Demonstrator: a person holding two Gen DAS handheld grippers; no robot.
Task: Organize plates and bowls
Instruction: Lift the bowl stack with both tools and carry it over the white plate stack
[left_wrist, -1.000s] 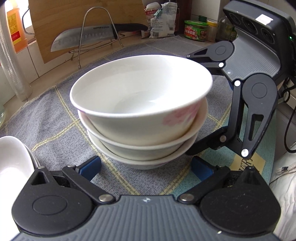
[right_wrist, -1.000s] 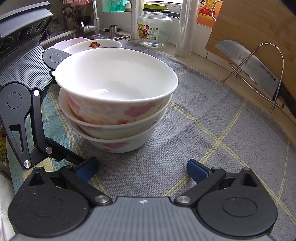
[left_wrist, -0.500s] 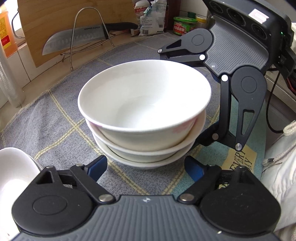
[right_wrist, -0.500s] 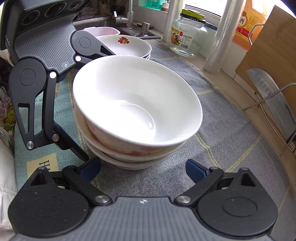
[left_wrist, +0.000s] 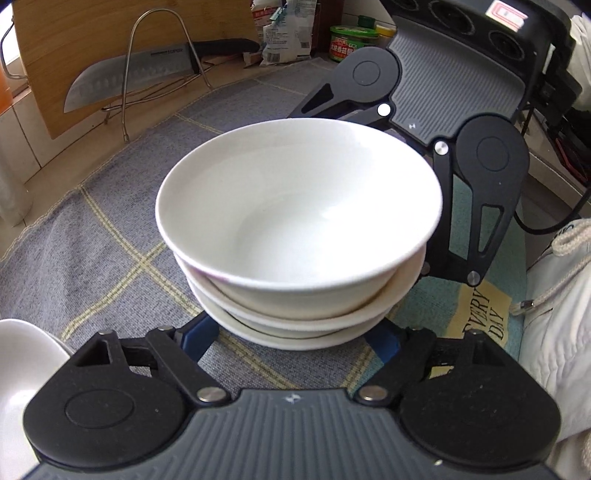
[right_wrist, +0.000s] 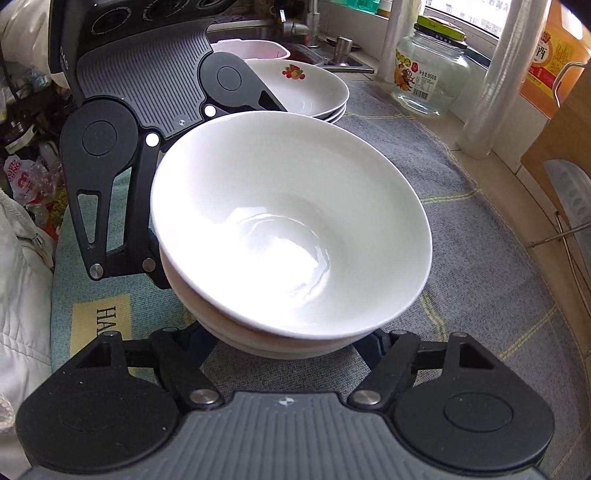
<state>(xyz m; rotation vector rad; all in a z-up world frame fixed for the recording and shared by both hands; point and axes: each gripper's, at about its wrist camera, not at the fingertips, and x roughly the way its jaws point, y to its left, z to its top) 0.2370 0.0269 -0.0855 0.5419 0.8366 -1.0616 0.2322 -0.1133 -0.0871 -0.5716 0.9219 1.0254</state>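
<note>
A stack of three white bowls (left_wrist: 299, 221) with pink flower prints stands on a grey checked cloth (left_wrist: 92, 236). My left gripper (left_wrist: 291, 338) is open, its blue fingertips either side of the stack's base. My right gripper (right_wrist: 286, 341) is open too and flanks the same stack (right_wrist: 291, 229) from the opposite side. Each gripper shows in the other's view, beyond the bowls. A stack of white plates (right_wrist: 310, 88) with a fruit print lies behind the left gripper; its rim shows in the left wrist view (left_wrist: 22, 354).
A knife (left_wrist: 147, 70) rests on a wire rack against a wooden board (left_wrist: 110, 33). A glass jar (right_wrist: 428, 77), a clear roll (right_wrist: 495, 85) and an orange bottle (right_wrist: 554, 55) line the wall. A sink with a pink basin (right_wrist: 255, 50) lies behind the plates.
Both grippers have risen and tilted to look down into the bowls, and closed in so the fingertips now reach beside the stack's base. The bowls have not moved.
</note>
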